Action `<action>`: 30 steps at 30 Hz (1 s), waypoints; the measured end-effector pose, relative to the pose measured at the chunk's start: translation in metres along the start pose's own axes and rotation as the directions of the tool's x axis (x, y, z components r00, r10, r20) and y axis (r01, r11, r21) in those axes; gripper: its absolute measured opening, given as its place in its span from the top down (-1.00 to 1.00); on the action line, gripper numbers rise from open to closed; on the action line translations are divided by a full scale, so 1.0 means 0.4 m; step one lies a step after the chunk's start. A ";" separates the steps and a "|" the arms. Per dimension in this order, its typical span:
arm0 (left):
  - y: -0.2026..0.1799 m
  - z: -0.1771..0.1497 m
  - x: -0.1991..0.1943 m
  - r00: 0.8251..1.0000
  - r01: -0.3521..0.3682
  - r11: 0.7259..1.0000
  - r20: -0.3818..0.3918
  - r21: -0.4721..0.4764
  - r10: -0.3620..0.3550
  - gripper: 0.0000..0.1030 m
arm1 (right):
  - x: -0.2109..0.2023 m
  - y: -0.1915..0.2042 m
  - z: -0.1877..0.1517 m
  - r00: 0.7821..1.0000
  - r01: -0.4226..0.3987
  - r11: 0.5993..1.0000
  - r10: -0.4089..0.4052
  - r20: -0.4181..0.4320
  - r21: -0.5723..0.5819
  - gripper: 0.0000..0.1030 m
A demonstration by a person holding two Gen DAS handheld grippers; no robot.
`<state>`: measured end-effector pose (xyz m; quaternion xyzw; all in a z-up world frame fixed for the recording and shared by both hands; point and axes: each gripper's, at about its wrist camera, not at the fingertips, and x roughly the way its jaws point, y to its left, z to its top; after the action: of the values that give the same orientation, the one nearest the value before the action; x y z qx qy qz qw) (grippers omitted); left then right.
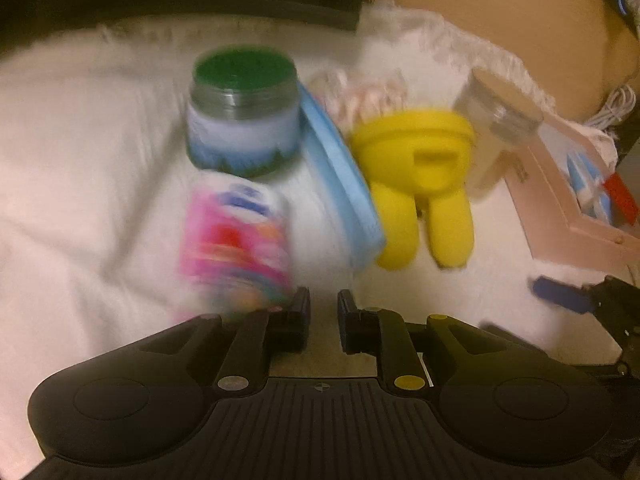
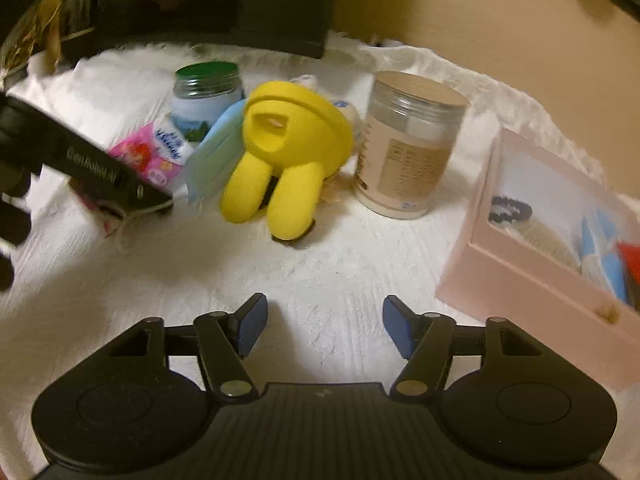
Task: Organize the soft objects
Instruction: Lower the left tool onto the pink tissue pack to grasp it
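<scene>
Left gripper: jaws standing narrowly apart, nothing between them, hanging just beside the pink packet, probably lining up on it.

Right gripper: jaws standing wide, empty, hovering over bare white cloth on the desk, likely waiting for the next soft item.

Pink packet: lying near the green-lidded jar.

Blue mask: leaning between that jar and the yellow plush toy, propped by both.

Tan-lidded jar: standing upright beside the toy.

Pink box: sitting open at the right, already holding small things, seemingly serving as the collecting bin.
</scene>
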<state>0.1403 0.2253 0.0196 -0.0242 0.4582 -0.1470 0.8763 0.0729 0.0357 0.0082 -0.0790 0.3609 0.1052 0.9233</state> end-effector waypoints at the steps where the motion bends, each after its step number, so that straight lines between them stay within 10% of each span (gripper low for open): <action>1: -0.001 -0.004 0.000 1.000 0.000 1.000 0.003 0.003 0.000 0.63 | -0.002 -0.004 -0.006 1.000 0.002 1.000 -0.002 0.007 0.012 -0.36; 11: 0.010 -0.007 -0.049 0.998 0.037 0.999 0.048 -0.018 -0.036 0.59 | 0.002 -0.032 -0.031 0.999 -0.011 0.995 0.007 0.040 0.101 -0.58; 16: 0.022 -0.005 -0.113 0.977 -0.141 0.990 0.166 0.011 0.138 0.55 | 0.007 -0.038 -0.032 0.999 -0.015 0.994 0.010 0.043 0.112 -0.60; 19: 0.036 -0.001 -0.061 0.992 -0.112 0.994 0.064 0.015 0.111 0.53 | 0.006 -0.039 -0.033 0.999 -0.016 0.994 0.012 0.043 0.112 -0.60; 30: 0.050 0.005 -0.049 0.997 0.046 0.998 0.066 0.037 -0.048 0.50 | 0.008 -0.035 -0.030 0.999 -0.027 0.994 0.023 0.036 0.107 -0.71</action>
<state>0.1362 0.2499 0.0326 -0.0242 0.4253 -0.1747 0.8877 0.0710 0.0198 -0.0016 -0.0227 0.3508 0.0985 0.9310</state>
